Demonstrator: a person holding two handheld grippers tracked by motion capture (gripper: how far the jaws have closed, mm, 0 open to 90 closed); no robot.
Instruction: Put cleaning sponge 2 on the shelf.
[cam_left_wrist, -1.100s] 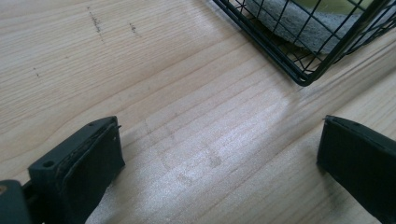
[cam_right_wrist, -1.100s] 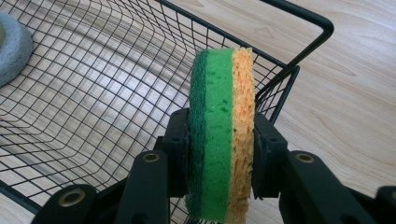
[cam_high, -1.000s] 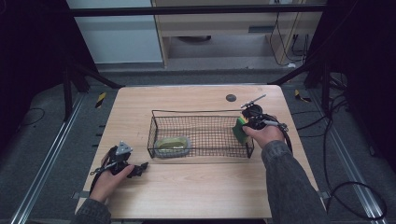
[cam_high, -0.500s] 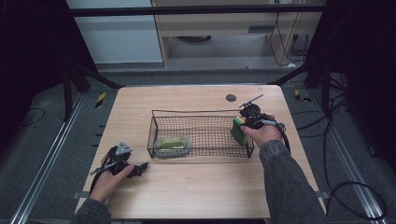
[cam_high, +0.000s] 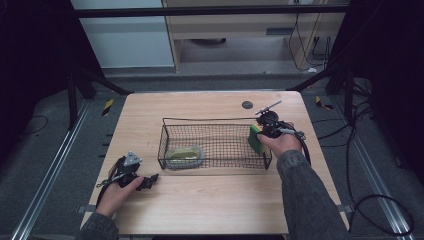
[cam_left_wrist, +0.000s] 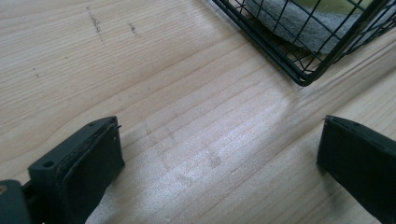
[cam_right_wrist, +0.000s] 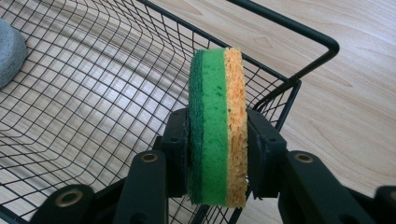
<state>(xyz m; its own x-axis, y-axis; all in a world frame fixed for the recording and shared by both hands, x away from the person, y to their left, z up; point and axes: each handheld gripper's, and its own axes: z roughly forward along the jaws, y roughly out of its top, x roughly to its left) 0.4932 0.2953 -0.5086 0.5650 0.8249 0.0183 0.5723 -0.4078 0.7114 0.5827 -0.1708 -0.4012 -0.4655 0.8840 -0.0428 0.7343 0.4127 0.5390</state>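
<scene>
A black wire basket (cam_high: 215, 142) stands in the middle of the wooden table (cam_high: 210, 205). A grey and yellow-green sponge (cam_high: 184, 155) lies in its near left corner. My right gripper (cam_high: 260, 135) is shut on a green and orange sponge (cam_right_wrist: 217, 126), held on edge just above the basket's right end (cam_right_wrist: 289, 84). That sponge (cam_high: 256, 138) shows green in the high view. My left gripper (cam_high: 150, 180) rests open on the table near the front left, with nothing between its jaws (cam_left_wrist: 219, 163). The basket's near left corner (cam_left_wrist: 303, 79) lies just ahead of it.
A small dark round disc (cam_high: 247, 105) lies on the table behind the basket. Cables (cam_high: 370, 200) trail off the table's right side. Bare wood spans the table's front edge between my two forearms.
My right gripper has carried the green and orange sponge slightly left, over the basket's right end. The left gripper has stayed in place.
</scene>
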